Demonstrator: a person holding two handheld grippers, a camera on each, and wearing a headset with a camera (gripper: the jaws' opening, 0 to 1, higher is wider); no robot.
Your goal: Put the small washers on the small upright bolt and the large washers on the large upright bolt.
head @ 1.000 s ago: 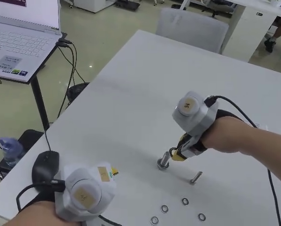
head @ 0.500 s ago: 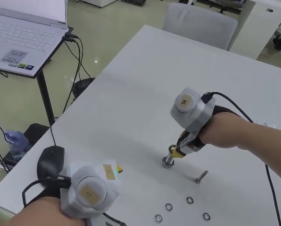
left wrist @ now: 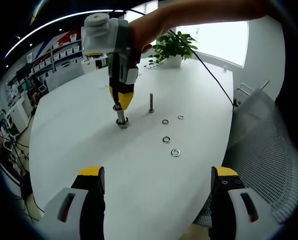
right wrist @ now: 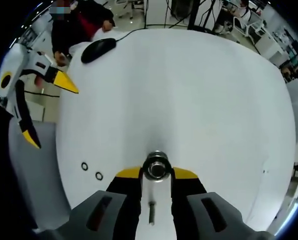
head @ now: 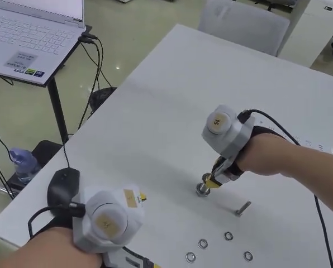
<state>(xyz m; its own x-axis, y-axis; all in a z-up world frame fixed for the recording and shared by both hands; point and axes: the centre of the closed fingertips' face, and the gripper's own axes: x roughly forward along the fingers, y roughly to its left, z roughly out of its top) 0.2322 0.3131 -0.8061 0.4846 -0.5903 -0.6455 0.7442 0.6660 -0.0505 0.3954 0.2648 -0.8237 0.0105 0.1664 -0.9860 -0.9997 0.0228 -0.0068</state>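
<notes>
Right gripper [head: 210,182] stands over the large silver upright bolt [head: 202,190] on the white surface [head: 172,111], its yellow-tipped jaws close against either side of the bolt's top; cannot tell whether they grip it. Left gripper [left wrist: 157,172] is at the near edge, jaws spread wide and empty. Four small silver ring washers [head: 203,244] lie loose near the thin small bolt [head: 243,209].

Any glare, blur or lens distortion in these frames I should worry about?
Head view: even light, sharp, hardly any shadow by the right gripper. Left gripper view: the window is blown out, fisheye bends the table edge. Right gripper view: strong fisheye too; large bolt looks slightly soft up close.
</notes>
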